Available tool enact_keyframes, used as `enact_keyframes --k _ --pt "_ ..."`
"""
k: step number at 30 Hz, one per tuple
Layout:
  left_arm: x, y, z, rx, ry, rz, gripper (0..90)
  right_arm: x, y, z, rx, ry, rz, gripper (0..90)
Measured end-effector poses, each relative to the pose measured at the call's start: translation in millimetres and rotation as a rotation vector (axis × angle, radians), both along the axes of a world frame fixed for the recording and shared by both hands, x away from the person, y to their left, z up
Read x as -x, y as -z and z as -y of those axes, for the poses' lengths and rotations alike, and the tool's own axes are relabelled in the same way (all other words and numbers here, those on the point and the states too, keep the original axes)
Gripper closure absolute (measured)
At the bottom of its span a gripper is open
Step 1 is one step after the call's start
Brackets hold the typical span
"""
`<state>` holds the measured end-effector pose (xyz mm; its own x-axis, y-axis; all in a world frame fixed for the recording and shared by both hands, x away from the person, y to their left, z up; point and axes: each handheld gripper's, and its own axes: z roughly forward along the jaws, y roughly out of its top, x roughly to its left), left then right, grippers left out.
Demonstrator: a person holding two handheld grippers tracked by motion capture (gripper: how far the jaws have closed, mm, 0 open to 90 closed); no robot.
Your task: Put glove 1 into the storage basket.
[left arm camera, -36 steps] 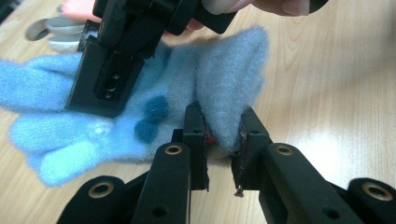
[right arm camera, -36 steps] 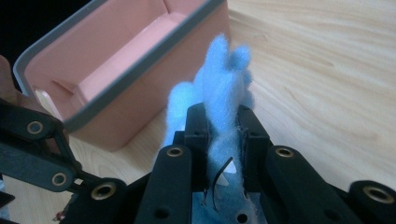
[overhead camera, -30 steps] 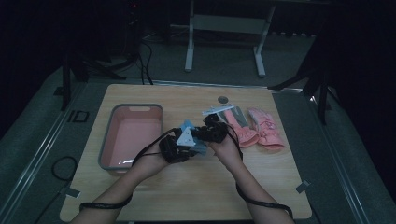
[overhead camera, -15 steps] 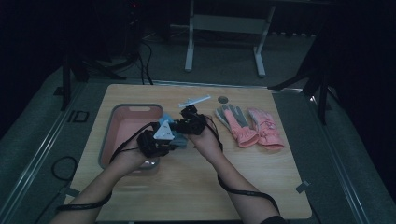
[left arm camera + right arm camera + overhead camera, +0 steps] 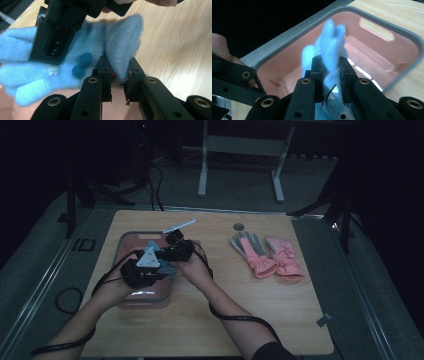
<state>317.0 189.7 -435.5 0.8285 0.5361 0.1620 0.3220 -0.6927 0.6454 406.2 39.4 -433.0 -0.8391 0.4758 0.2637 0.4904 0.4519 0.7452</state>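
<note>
The wooden table [image 5: 210, 320] carries everything, and the pink bin [image 5: 131, 240] with its grey rim serves as the landmark, sitting on the table's left part. In the right gripper view the bin [image 5: 387, 47] lies below the jaws, its pink floor bare where visible.

To the right of the bin, well apart from it, a pair of pink gloves [image 5: 270, 256] lies flat side by side, one palm showing grey. Between the bin and the gloves, toward the far edge, sits a small round dark disc [image 5: 238, 226]. Just beyond the bin's far right corner lies a thin white stick-like item [image 5: 179, 225]; what it is cannot be made out.

Over the bin's right half, both hands meet. The left gripper [image 5: 141, 272] hangs above the bin's near part, the right gripper [image 5: 176, 249] above its far right part.

A fluffy blue glove [image 5: 75, 62] hangs between them, above the bin. The left gripper [image 5: 119, 82] is clamped on a fold at the glove's cuff edge. The right gripper [image 5: 331, 75] pinches another part of the same blue glove [image 5: 332, 42], whose fingers stick up past its jaws, over the bin's interior.
</note>
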Motion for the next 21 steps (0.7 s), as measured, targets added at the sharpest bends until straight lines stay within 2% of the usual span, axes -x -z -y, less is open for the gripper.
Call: enact_keyframes --k 1,6,9,15,21 --pt "0.1 1.6 -4.6 0.006 -0.004 -0.007 78.3 -0.4 1.5 -4.7 0.003 -0.004 0.002 78.1" --pt "-0.9 10.5 -22.4 -0.023 -0.016 -0.037 78.2 -0.8 10.9 -25.4 0.017 -0.025 -0.009 78.2" --pt "-2.5 17.5 -29.7 -0.022 -0.02 -0.056 78.3 -2.4 18.8 -34.0 0.019 -0.03 -0.021 78.2" --pt "-9.9 28.5 -35.8 -0.035 -0.025 -0.081 78.3 -10.6 33.7 -43.5 0.037 -0.025 -0.052 78.2" --pt "-22.8 33.5 -37.8 -0.043 -0.025 -0.09 78.3 -21.2 40.8 -48.4 0.051 -0.009 -0.068 78.0"
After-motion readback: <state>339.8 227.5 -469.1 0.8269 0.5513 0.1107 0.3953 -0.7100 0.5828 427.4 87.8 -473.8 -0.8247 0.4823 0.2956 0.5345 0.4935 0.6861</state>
